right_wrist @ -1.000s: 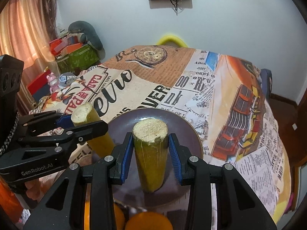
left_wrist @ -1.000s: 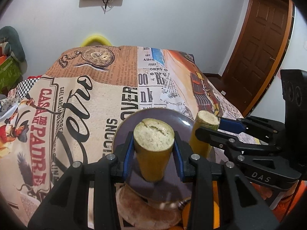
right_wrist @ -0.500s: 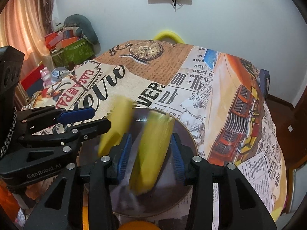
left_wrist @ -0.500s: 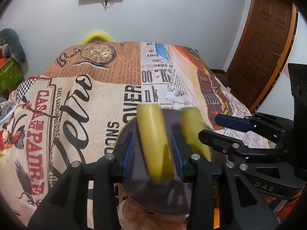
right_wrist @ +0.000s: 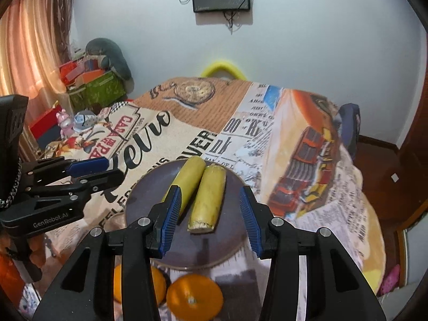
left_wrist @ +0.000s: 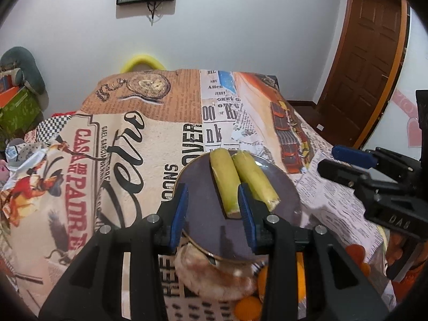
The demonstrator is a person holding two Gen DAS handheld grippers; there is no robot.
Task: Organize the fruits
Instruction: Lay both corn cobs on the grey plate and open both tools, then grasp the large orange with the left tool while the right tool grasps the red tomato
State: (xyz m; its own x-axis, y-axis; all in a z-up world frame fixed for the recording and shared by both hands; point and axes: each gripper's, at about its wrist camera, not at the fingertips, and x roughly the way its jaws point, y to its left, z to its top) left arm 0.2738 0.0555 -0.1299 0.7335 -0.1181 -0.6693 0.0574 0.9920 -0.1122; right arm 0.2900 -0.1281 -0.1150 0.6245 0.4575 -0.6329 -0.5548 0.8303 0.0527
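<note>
Two bananas (right_wrist: 207,199) lay side by side on the plate (right_wrist: 230,246); both grippers (left_wrist: 212,215) (right_wrist: 208,216) were open and empty. Oranges (right_wrist: 194,297) remained beside the plate.

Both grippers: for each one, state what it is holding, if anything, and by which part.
Nothing is held. The left gripper and right gripper are both open and empty; the two yellow fruit pieces lie side by side on the dark plate.

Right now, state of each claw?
Left claw: open, empty.
Right claw: open, empty.
Both yellow-green cut banana pieces lie on the round dark purple plate.
</note>
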